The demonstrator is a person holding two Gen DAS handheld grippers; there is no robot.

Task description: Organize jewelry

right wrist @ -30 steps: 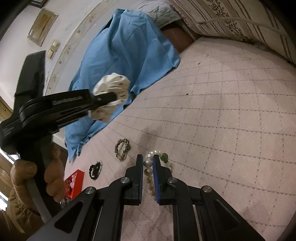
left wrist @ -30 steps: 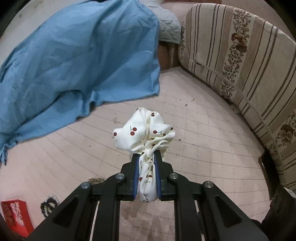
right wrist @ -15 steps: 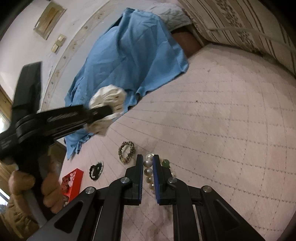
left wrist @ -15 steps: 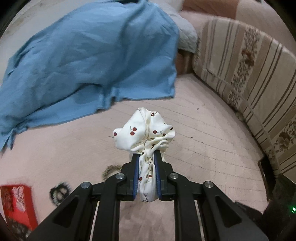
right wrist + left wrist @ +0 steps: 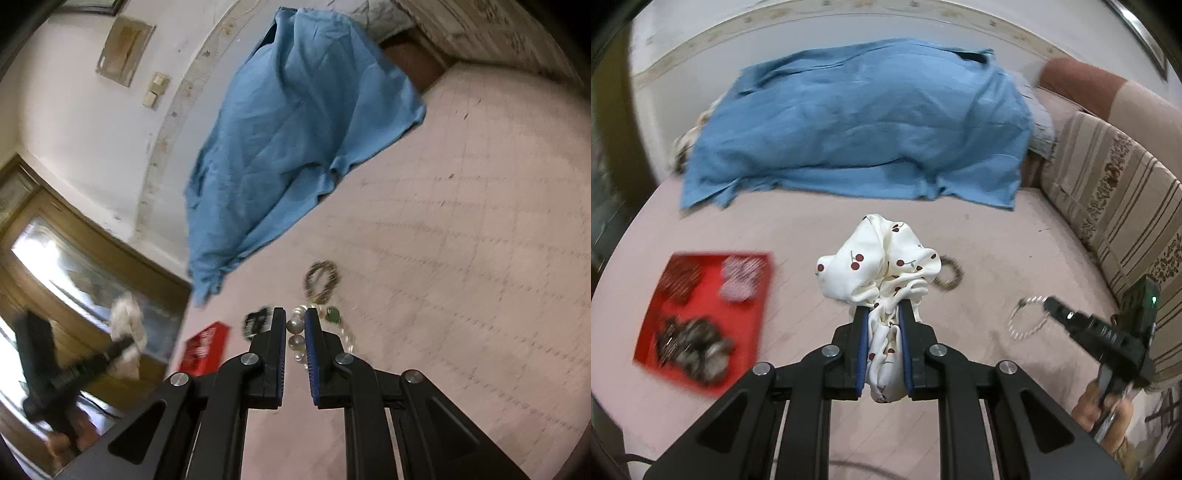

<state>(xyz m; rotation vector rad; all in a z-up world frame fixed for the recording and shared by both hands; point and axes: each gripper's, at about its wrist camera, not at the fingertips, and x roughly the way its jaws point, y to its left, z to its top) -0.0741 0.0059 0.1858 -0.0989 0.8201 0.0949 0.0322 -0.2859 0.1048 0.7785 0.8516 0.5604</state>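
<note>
A white scrunchie printed with red cherries (image 5: 882,266) is pinched between the blue-padded fingers of the left gripper (image 5: 882,314) and held above the pink quilted mattress (image 5: 997,229), its ruffled bulk bunched above the fingertips and a fold of it hanging down between the jaws. To the gripper's left, a red tray (image 5: 705,317) lies flat on the mattress, blurred, with dark and pale pieces piled in it. A brown beaded bracelet (image 5: 951,275) is partly hidden behind the scrunchie. A blue sheet (image 5: 857,125) is draped over a mound at the far side, and a striped floral cushion (image 5: 1115,206) lines the right edge. In the right wrist view, the right gripper (image 5: 295,325) is seen with its fingers closed on a strand of large pearls (image 5: 295,326), a pearl caught between the pads and the rest of the strand trailing onto the mattress beside a green bead (image 5: 333,314). A black bracelet (image 5: 256,321) lies just left of the fingertips, and the brown bracelet beyond them. The right gripper appears at the lower right of the left wrist view, gripped by a hand (image 5: 1108,410).
</note>
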